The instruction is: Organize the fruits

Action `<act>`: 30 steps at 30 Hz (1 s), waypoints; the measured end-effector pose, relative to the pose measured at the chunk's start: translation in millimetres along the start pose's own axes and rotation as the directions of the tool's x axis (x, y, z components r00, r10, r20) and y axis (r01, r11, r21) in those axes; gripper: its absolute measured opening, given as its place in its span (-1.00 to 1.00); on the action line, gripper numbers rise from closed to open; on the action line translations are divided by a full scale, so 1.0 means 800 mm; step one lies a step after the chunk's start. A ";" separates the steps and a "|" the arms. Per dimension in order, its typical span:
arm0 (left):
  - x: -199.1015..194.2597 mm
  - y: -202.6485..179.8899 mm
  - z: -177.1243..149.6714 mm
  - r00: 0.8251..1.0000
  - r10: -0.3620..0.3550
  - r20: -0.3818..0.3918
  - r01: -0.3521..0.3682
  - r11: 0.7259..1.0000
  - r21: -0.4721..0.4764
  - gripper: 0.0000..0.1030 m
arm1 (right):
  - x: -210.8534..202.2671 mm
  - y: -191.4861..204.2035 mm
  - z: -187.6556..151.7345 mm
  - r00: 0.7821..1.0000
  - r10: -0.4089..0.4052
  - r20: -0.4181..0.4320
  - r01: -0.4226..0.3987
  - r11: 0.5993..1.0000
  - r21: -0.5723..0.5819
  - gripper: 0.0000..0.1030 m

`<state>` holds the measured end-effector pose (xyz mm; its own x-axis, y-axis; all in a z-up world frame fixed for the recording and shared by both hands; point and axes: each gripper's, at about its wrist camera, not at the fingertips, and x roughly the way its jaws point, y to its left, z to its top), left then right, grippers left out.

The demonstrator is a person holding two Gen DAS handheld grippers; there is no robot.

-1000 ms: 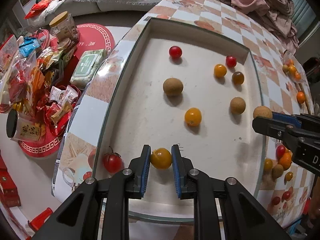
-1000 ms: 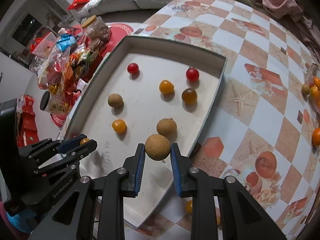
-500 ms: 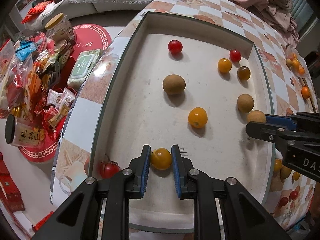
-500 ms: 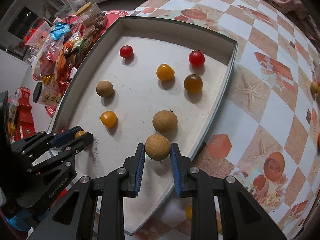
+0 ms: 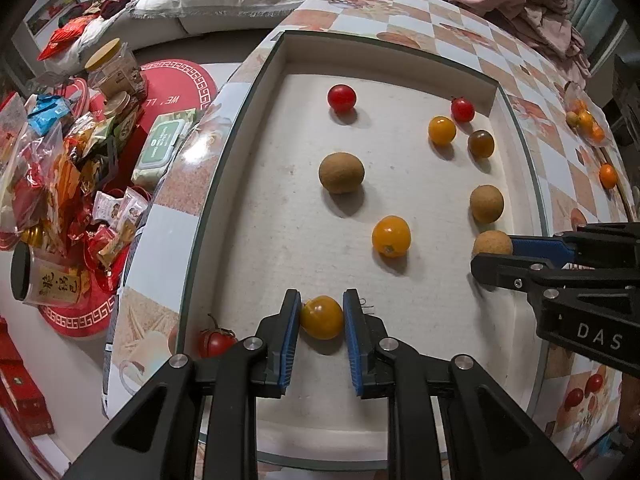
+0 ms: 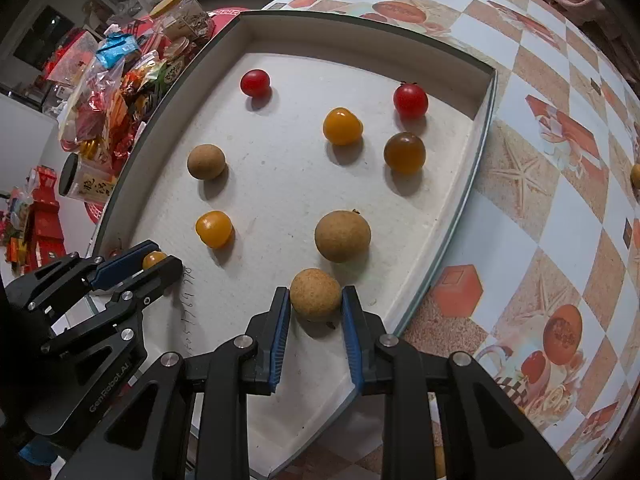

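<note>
- Left gripper point(image 5: 322, 318): blue-padded fingers point(image 5: 290, 332) clenched on a yellow tomato point(image 5: 322, 317), low over the tray point(image 5: 256, 92) floor near its near edge.
- Right gripper point(image 6: 315, 300): fingers point(image 6: 280, 328) clenched on a longan point(image 6: 315, 294), pads touching both sides; it sits at the tray floor near the near-right corner. Cannot tell if it is lifted or resting.
- Left view shows the right gripper entering from the right with the same longan point(image 5: 492, 243) at its tip.
- Stray red tomato point(image 5: 216, 342) with stem lies outside the tray, on the worktop point(image 5: 176, 196) just beside the tray's near-left corner.
- Mid tray: second longan point(image 6: 342, 236) just beyond the gripped one; second yellow tomato point(image 6: 214, 229) towards the left.
- Farther: third longan point(image 6: 206, 161) on the left; orange tomato point(image 6: 342, 126) and dark tomato point(image 6: 404, 152) near each other on the right.
- Far edge: two red tomatoes, one left point(image 6: 255, 82), one by the far-right corner point(image 6: 410, 100).
- Worktop right edge: bag of small fruit point(image 5: 586, 120), well apart from the tray.
- Floor left of the worktop: snack packets point(image 5: 60, 168) and a jar point(image 5: 110, 68).
</note>
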<state>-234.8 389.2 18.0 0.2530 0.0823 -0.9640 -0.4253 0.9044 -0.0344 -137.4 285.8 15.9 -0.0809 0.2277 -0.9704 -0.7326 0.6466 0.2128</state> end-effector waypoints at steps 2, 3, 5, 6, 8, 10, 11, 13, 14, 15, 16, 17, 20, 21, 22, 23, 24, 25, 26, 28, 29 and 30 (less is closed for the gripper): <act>0.000 -0.001 0.000 1.000 0.003 -0.004 -0.003 1.000 0.009 -0.55 | 0.000 0.001 0.001 1.000 0.005 -0.002 -0.005 1.000 0.004 -0.45; 0.000 -0.002 0.001 1.000 0.000 -0.006 0.000 1.000 0.009 -0.55 | 0.001 0.001 0.001 1.000 0.007 -0.003 -0.007 1.000 0.007 -0.44; 0.000 -0.001 0.001 1.000 -0.010 -0.010 0.010 1.000 0.004 -0.54 | 0.001 0.000 0.002 1.000 0.011 -0.003 -0.011 1.000 0.011 -0.44; -0.001 0.000 0.001 1.000 -0.017 -0.012 0.017 1.000 0.003 -0.54 | 0.001 0.000 0.002 1.000 0.013 -0.002 -0.013 1.000 0.014 -0.44; -0.002 0.001 0.001 1.000 -0.028 -0.014 0.028 1.000 0.006 -0.01 | -0.002 -0.003 0.001 1.000 0.025 0.002 -0.025 0.999 0.023 -0.42; -0.011 0.000 0.000 0.999 -0.008 0.031 0.007 1.000 0.012 0.40 | -0.004 -0.005 0.001 0.999 0.031 0.005 -0.031 0.999 0.027 -0.37; -0.015 -0.001 0.000 0.999 -0.007 0.048 0.006 1.000 0.021 0.40 | -0.005 -0.005 0.001 0.999 0.032 0.006 -0.032 0.999 0.026 -0.36; -0.016 -0.004 0.001 0.999 -0.004 0.043 0.002 0.999 0.037 0.40 | -0.006 -0.005 0.000 1.000 0.031 0.006 -0.031 0.999 0.024 -0.36; -0.016 -0.003 0.001 0.999 -0.002 0.040 0.000 0.999 0.038 0.40 | -0.006 -0.005 0.000 0.999 0.031 0.007 -0.031 0.999 0.026 -0.36; -0.017 -0.003 0.002 0.999 -0.001 0.040 0.000 0.999 0.040 0.40 | -0.007 -0.006 0.000 0.999 0.033 0.007 -0.033 0.999 0.029 -0.36; -0.018 -0.003 0.003 0.999 -0.002 0.040 0.000 0.999 0.042 0.40 | -0.009 -0.007 0.000 0.999 0.034 0.010 -0.035 0.999 0.035 -0.36; -0.020 -0.004 0.003 0.999 -0.004 0.041 0.002 0.999 0.045 0.40 | -0.011 -0.008 0.000 0.999 0.038 0.014 -0.038 0.998 0.040 -0.36; -0.023 -0.005 0.004 0.999 -0.010 0.032 0.008 0.998 0.054 0.45 | -0.022 -0.009 0.001 0.998 0.055 0.031 -0.056 0.997 0.053 -0.11; -0.025 -0.007 0.003 1.000 -0.017 0.022 0.015 0.998 0.055 0.45 | -0.027 -0.009 0.000 0.998 0.056 0.039 -0.058 0.997 0.054 -0.05; -0.026 -0.008 0.003 1.000 -0.016 0.018 0.015 0.998 0.056 0.45 | -0.033 -0.008 0.001 0.997 0.058 0.049 -0.061 0.997 0.052 -0.01; -0.028 -0.009 0.002 1.000 -0.013 0.015 0.012 0.998 0.058 0.45 | -0.038 -0.007 0.001 0.997 0.061 0.055 -0.064 0.997 0.049 0.02; -0.030 -0.010 0.002 1.000 -0.013 0.009 0.012 0.998 0.060 0.45 | -0.042 -0.006 0.000 0.996 0.063 0.056 -0.066 0.997 0.047 0.16; -0.031 -0.011 0.001 1.000 -0.011 0.005 0.011 0.998 0.061 0.45 | -0.045 -0.005 0.000 0.997 0.060 0.055 -0.063 0.997 0.048 0.29; -0.031 -0.011 0.000 1.000 -0.008 0.002 0.007 0.998 0.060 0.45 | -0.048 -0.005 -0.001 0.997 0.055 0.057 -0.058 0.997 0.049 0.32; -0.031 -0.013 -0.002 1.000 0.005 -0.020 -0.004 0.998 0.056 0.45 | -0.053 -0.002 -0.003 0.997 0.044 0.061 -0.047 0.998 0.047 0.41; -0.030 -0.013 -0.002 1.000 0.005 -0.024 -0.004 0.999 0.052 0.45 | -0.057 -0.001 -0.005 0.998 0.033 0.061 -0.035 0.998 0.046 0.46; -0.031 -0.013 -0.003 1.000 0.003 -0.026 -0.002 0.999 0.048 0.47 | -0.059 0.000 -0.008 0.998 0.019 0.060 -0.022 0.999 0.045 0.56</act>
<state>-239.2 377.0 41.5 0.2290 0.0739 -0.9706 -0.3835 0.9233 -0.0201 -138.0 270.8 61.2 -0.0545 0.2832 -0.9575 -0.6997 0.6733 0.2389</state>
